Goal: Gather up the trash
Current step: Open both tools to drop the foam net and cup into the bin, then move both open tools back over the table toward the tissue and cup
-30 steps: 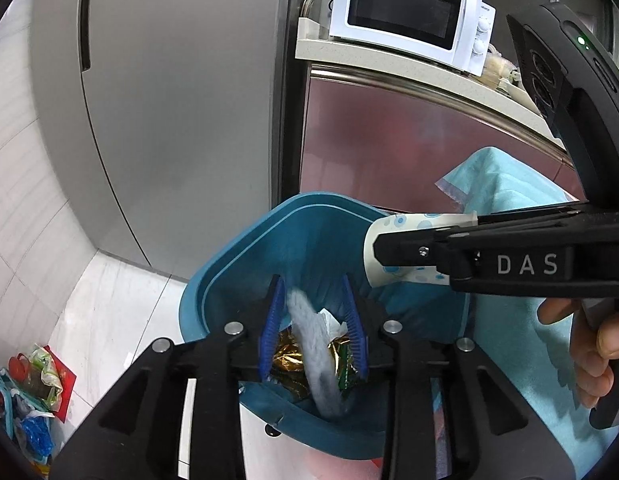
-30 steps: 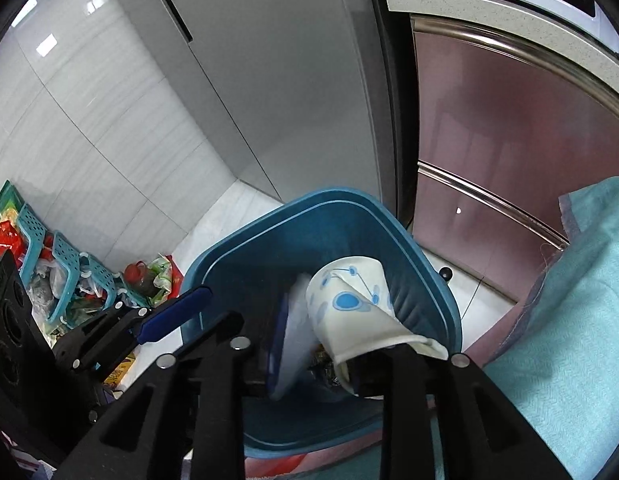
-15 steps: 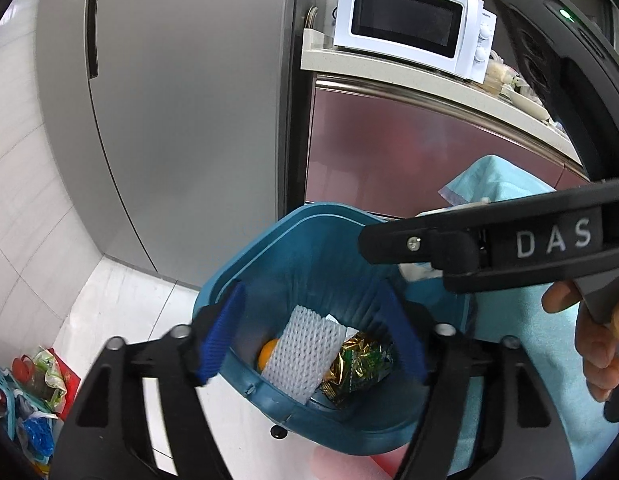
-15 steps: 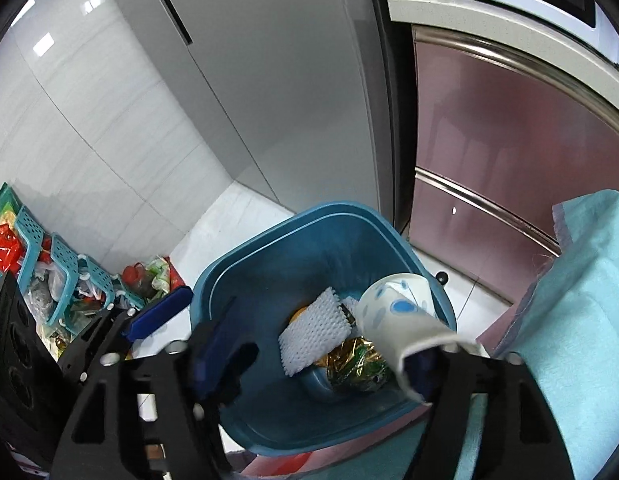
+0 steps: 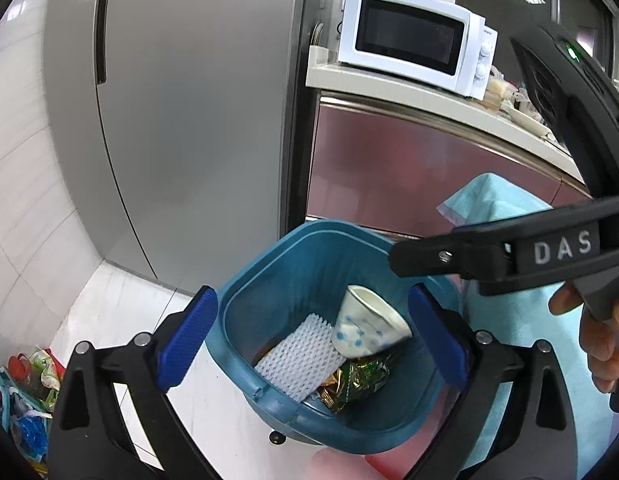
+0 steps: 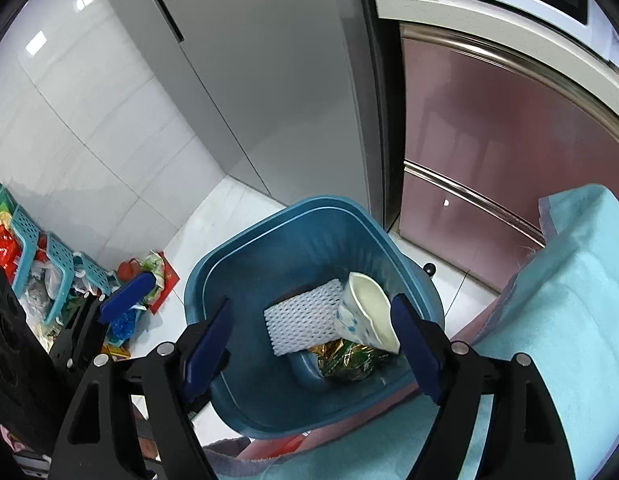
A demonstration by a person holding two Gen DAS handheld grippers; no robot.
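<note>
A blue trash bin [image 5: 245, 364] [image 6: 245, 256] stands on the floor below both grippers. Inside lie a white foam net [image 5: 297, 356] [image 6: 301, 320], a crushed paper cup with blue dots [image 5: 365, 328] [image 6: 361, 316] and a gold-green wrapper [image 5: 357, 380] [image 6: 345, 360]. My left gripper [image 5: 313, 340] is open and empty above the bin. My right gripper [image 6: 313, 340] is open and empty above the bin too; its side shows in the left wrist view [image 5: 489, 256].
A grey fridge [image 5: 181, 100] and a maroon cabinet [image 5: 409, 168] with a white microwave [image 5: 413, 40] stand behind the bin. A teal cloth [image 6: 569, 300] covers the surface at right. Blue baskets and bags of clutter [image 6: 49, 264] lie on the floor at left.
My left gripper opened and dropped the foam net into the bin. My right gripper opened and the paper cup fell in beside it. Both grippers rose slightly.
</note>
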